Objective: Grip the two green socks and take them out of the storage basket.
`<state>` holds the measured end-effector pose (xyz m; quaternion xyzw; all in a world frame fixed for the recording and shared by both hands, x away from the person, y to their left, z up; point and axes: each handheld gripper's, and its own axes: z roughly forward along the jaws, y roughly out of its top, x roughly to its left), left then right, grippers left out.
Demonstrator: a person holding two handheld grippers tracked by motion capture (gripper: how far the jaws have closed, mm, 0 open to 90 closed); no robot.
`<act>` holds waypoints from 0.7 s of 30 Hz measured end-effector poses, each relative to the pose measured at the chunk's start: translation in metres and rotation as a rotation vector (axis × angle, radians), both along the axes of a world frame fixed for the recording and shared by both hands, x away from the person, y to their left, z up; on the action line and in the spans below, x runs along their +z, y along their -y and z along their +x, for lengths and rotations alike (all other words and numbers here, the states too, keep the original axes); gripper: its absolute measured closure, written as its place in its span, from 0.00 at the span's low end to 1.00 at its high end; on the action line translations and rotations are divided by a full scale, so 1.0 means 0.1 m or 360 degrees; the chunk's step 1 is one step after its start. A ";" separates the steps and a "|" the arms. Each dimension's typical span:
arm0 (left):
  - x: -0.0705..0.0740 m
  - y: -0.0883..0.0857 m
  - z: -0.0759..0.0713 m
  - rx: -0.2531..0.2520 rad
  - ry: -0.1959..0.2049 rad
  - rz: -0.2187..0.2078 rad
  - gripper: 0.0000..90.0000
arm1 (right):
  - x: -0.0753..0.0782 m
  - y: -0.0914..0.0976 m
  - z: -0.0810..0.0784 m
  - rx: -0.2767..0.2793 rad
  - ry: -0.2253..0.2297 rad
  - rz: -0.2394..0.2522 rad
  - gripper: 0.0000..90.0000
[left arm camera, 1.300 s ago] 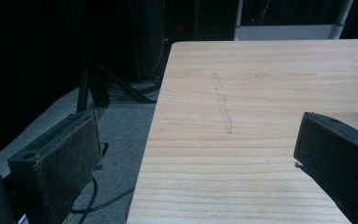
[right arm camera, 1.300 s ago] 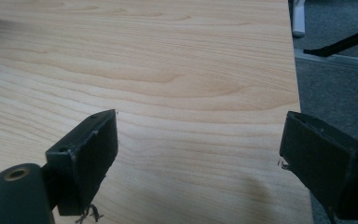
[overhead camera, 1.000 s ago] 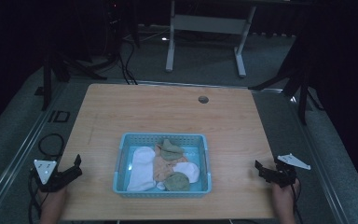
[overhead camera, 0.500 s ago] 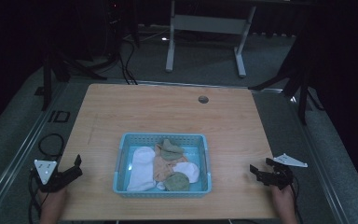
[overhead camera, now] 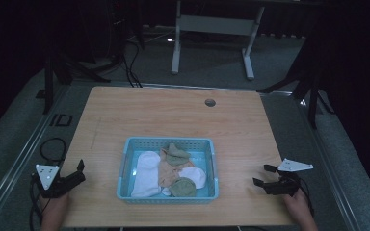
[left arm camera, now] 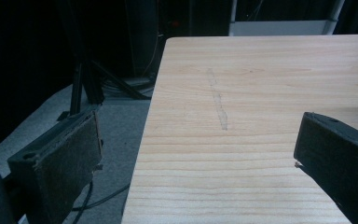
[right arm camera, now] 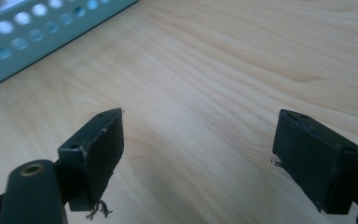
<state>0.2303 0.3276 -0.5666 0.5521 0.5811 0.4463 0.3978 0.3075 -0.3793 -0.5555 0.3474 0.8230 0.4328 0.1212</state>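
Resting at the near edge of the pale wooden surface, the right gripper has turned slightly toward the light-blue perforated plastic basket of socks, its jaws just narrowing yet apart and empty. The left gripper gapes over the left edge. The right gripper view puts the basket wall beyond the jaws, suggesting a reach is only starting.

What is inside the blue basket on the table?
The blue basket holds a heap of socks: a white sock, a peach sock, an olive-green sock and another green one. Whatever lies beneath the heap is covered, so their exact number is unclear.
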 end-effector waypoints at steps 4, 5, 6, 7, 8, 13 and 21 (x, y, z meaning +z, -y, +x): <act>0.00 0.00 0.00 0.0000 -0.0001 -0.0003 0.00 | 0.00 -0.06 0.02 0.0106 -0.0073 -0.0067 0.18; 0.00 0.00 0.00 0.0000 -0.0003 -0.0004 0.00 | 0.01 -0.08 0.02 0.0123 -0.0081 -0.0090 0.18; 0.00 0.00 0.00 0.0001 -0.0002 -0.0003 0.00 | 0.01 -0.09 0.02 0.0135 -0.0095 -0.0114 0.17; 0.00 0.00 0.00 0.0001 0.0000 -0.0003 0.00 | 0.04 -0.11 0.02 0.0147 -0.0125 -0.0147 0.16; 0.00 0.00 0.00 0.0001 -0.0002 -0.0002 0.00 | 0.06 -0.12 0.03 0.0154 -0.0135 -0.0163 0.15; 0.00 -0.01 0.00 0.0002 -0.0012 -0.0013 0.00 | 0.13 -0.18 0.03 0.0197 -0.0202 -0.0244 0.15; 0.00 -0.01 0.00 -0.0003 -0.0010 -0.0011 0.00 | 0.25 -0.28 0.04 0.0322 -0.0260 -0.0354 0.14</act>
